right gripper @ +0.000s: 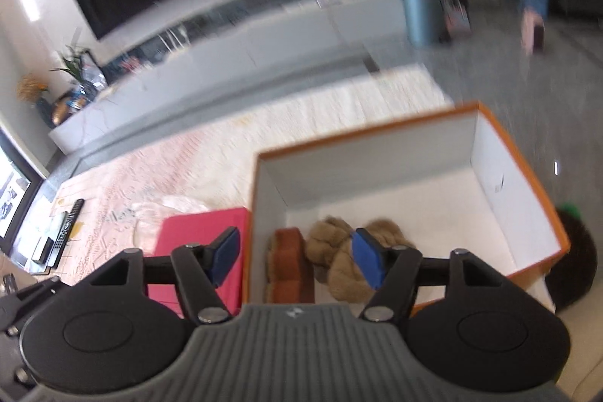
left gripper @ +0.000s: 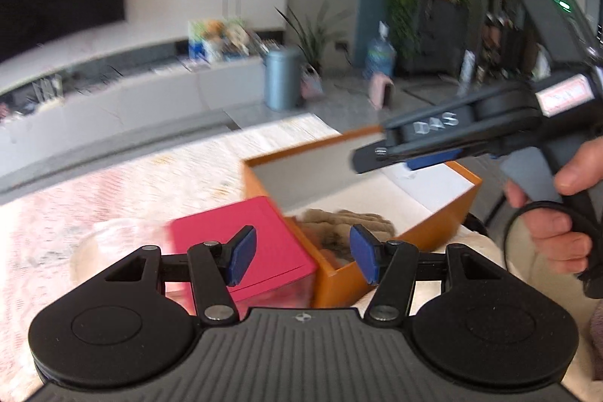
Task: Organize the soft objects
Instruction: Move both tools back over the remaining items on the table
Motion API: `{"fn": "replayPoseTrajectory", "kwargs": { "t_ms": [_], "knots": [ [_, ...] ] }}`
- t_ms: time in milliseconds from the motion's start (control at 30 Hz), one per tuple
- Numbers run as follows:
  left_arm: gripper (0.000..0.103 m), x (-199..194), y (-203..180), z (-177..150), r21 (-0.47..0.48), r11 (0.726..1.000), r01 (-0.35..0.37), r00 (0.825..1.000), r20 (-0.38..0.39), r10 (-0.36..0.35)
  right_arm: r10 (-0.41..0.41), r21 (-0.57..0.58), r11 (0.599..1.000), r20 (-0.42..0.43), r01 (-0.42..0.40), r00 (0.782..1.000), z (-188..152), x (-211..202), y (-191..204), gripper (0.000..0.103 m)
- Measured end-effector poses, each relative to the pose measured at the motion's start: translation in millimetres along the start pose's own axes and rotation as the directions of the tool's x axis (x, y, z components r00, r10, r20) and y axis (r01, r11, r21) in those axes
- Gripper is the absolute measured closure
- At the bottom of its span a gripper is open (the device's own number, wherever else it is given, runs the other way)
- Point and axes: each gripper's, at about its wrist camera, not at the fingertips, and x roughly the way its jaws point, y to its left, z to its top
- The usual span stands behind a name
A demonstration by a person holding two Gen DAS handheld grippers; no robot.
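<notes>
An orange box (right gripper: 527,183) with a white inside stands on the pale rug. In it lie a brown plush toy (right gripper: 339,251) and a rust-brown soft item (right gripper: 290,262). The box (left gripper: 444,225) and the plush (left gripper: 339,225) also show in the left wrist view. A pink box (left gripper: 245,232) sits beside the orange one; it shows in the right wrist view too (right gripper: 199,232). My left gripper (left gripper: 301,257) is open and empty, above the near corner of the orange box. My right gripper (right gripper: 296,259) is open and empty over the box's near end. In the left wrist view it (left gripper: 380,157) hovers over the box, its jaws seen side-on.
A pink-and-white rug (right gripper: 264,123) covers the floor. A long grey TV cabinet (right gripper: 226,63) runs along the far wall. A blue-grey bin (left gripper: 280,78) stands past the rug. Remote controls (right gripper: 68,225) lie at the left. A dark round object (right gripper: 576,259) sits right of the orange box.
</notes>
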Motion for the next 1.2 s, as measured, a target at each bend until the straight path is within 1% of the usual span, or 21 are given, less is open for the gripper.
{"fn": "replayPoseTrajectory", "kwargs": {
  "t_ms": [67,133,200,333,367,400,467,500,600,700,800,867,933,967,1033,1133,1167,1200],
  "knots": [
    [0.036,-15,5,-10,-0.003,0.999,-0.053,0.998,0.038,0.053,0.017,-0.025,1.0,0.04,-0.016,0.999,-13,-10,13,0.032],
    [0.036,-26,10,-20,-0.008,0.995,-0.096,0.993,0.064,0.097,0.037,-0.034,0.999,0.065,-0.035,0.997,-29,-15,26,0.032],
    [0.036,-36,17,-28,-0.032,0.991,-0.131,0.987,0.085,0.133,0.044,-0.056,0.998,0.092,-0.039,0.995,-47,-17,41,0.032],
    [0.036,-53,34,-45,-0.105,0.981,-0.164,0.98,0.092,0.174,0.042,-0.091,0.995,0.139,-0.03,0.989,-87,-16,69,0.032],
    [0.037,-56,38,-50,-0.128,0.973,-0.192,0.976,0.08,0.203,0.054,-0.097,0.995,0.144,-0.04,0.988,-96,-15,74,0.032],
    [0.039,-58,44,-56,-0.145,0.968,-0.203,0.974,0.073,0.215,0.064,-0.103,0.994,0.148,-0.049,0.987,-103,-14,78,0.032],
    [0.041,-62,57,-69,-0.197,0.95,-0.242,0.966,0.042,0.255,0.066,-0.11,0.993,0.157,-0.049,0.985,-117,-11,89,0.032],
    [0.041,-64,64,-76,-0.222,0.942,-0.253,0.964,0.026,0.265,0.065,-0.116,0.992,0.158,-0.047,0.985,-124,-10,94,0.032],
    [0.045,-68,86,-93,-0.282,0.924,-0.259,0.965,-0.041,0.258,0.073,-0.128,0.99,0.131,-0.056,0.989,-138,-4,109,0.032],
    [0.047,-75,101,-106,-0.323,0.902,-0.285,0.958,-0.055,0.283,0.102,-0.13,0.987,0.083,-0.09,0.991,-147,5,117,0.032],
    [0.047,-86,115,-119,-0.345,0.886,-0.308,0.95,-0.066,0.305,0.104,-0.138,0.986,0.043,-0.097,0.994,-154,14,126,0.032],
    [0.047,-86,119,-118,-0.319,0.886,-0.338,0.941,-0.087,0.328,0.101,-0.151,0.984,0.02,-0.097,0.995,-156,21,131,0.033],
    [0.047,-87,119,-121,-0.25,0.89,-0.381,0.925,-0.109,0.365,0.098,-0.178,0.979,0.006,-0.095,0.995,-161,25,137,0.033],
    [0.047,-88,121,-122,-0.221,0.895,-0.389,0.921,-0.117,0.371,0.097,-0.19,0.977,0.004,-0.094,0.995,-161,27,140,0.033],
    [0.047,-90,126,-127,-0.184,0.9,-0.394,0.917,-0.142,0.372,0.099,-0.219,0.971,-0.008,-0.098,0.995,-161,34,147,0.033],
    [0.046,-85,146,-121,-0.131,0.918,-0.374,0.92,-0.18,0.349,0.118,-0.275,0.953,-0.038,-0.124,0.992,-161,47,160,0.034],
    [0.045,-84,153,-119,-0.104,0.921,-0.374,0.916,-0.194,0.35,0.124,-0.292,0.947,-0.046,-0.132,0.991,-162,52,166,0.034],
    [0.044,-82,160,-118,-0.072,0.922,-0.38,0.909,-0.211,0.358,0.128,-0.307,0.942,-0.052,-0.138,0.99,-161,55,170,0.034]
  ]
}}
